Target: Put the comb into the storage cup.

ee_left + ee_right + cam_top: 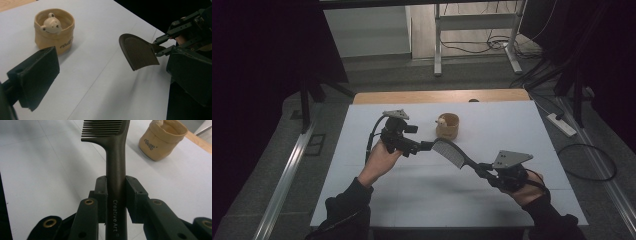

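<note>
comb (115, 157) tight between right gripper (116, 188) jaws, above table (412, 195)

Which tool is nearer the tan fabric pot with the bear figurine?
Left. The left tool hangs open just in front-left of the tan fabric pot; the right tool, clamping the dark comb, sits farther back.

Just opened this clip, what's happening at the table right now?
A person works at a white table with a gripper in each hand. The right gripper is clamped on the handle of a dark comb, holding it raised over the table with its toothed head towards the left gripper. The left gripper's jaws stand open close to the comb's head. A tan pouch with a small bear figure inside stands behind them.
</note>
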A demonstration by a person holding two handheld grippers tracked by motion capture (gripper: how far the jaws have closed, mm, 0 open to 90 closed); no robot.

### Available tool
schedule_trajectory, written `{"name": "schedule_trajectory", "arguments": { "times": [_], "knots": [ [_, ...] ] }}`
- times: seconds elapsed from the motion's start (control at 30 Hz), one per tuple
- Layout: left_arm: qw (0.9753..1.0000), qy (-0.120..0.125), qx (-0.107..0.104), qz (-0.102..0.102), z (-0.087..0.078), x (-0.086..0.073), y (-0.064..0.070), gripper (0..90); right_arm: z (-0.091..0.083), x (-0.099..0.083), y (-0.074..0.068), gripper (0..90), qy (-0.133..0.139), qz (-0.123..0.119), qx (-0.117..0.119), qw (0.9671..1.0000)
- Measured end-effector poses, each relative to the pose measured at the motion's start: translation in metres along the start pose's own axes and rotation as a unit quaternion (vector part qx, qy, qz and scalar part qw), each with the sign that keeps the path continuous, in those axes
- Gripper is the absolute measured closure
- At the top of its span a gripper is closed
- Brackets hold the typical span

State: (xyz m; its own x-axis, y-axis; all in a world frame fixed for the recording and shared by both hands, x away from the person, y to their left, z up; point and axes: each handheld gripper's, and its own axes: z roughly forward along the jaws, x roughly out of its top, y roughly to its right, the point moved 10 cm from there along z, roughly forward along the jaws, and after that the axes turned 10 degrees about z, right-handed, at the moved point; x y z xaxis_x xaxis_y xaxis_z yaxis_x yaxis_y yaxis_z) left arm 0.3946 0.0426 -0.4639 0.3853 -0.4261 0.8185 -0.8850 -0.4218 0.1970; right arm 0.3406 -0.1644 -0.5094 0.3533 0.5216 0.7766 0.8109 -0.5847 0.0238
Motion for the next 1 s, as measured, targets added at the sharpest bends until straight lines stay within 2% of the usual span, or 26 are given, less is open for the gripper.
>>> {"name": "schedule_trajectory", "arguments": {
  "times": [0.47,1.0],
  "knots": [
    [0.9998,-0.007,-0.017,-0.010,0.009,0.000,0.006,0.0,0.004,0.005,-0.010,72.7,0.010,-0.018,0.010,0.9997],
    [0.9985,-0.013,-0.051,-0.017,0.019,0.000,0.014,0.0,0.006,0.010,-0.020,72.6,0.025,-0.035,0.018,0.9989]
  ]
}}
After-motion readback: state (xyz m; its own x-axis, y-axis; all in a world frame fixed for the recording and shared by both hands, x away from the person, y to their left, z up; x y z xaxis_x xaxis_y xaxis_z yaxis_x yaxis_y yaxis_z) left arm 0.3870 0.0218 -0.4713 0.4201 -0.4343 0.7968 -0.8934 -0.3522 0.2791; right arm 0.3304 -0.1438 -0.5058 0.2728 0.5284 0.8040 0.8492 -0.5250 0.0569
